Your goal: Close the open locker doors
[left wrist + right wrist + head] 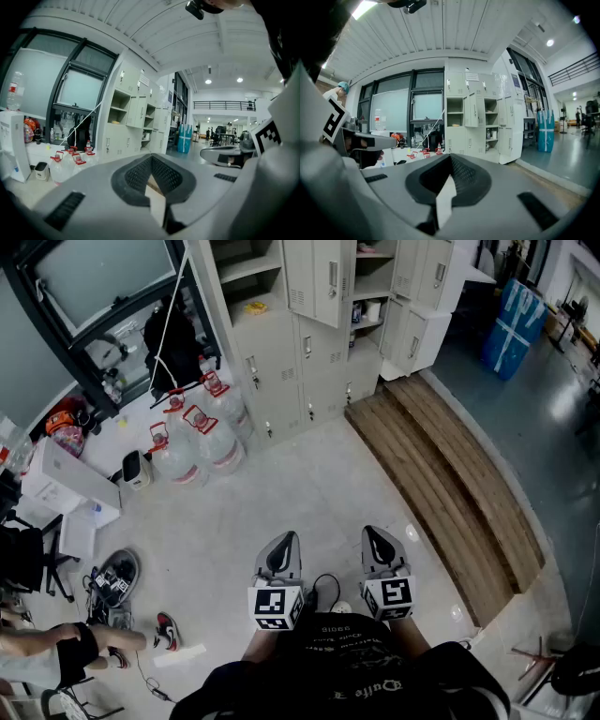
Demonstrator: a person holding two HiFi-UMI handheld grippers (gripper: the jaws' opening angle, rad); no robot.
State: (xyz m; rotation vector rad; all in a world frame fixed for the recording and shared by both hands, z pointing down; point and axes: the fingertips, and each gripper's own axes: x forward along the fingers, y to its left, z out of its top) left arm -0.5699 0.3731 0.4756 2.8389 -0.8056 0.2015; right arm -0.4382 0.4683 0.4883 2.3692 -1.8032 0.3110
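Note:
The beige locker bank stands across the floor at the top of the head view. One upper door hangs open beside a compartment with shelves, and a lower door at the right end also swings out. The lockers appear straight ahead in the right gripper view and further left as lockers in the left gripper view. My left gripper and right gripper are side by side close to my body, far from the lockers, both shut and empty.
Several large water bottles stand left of the lockers. A wooden platform runs along the right. A blue wrapped package sits at the far right, shoes and a person's arm at the lower left.

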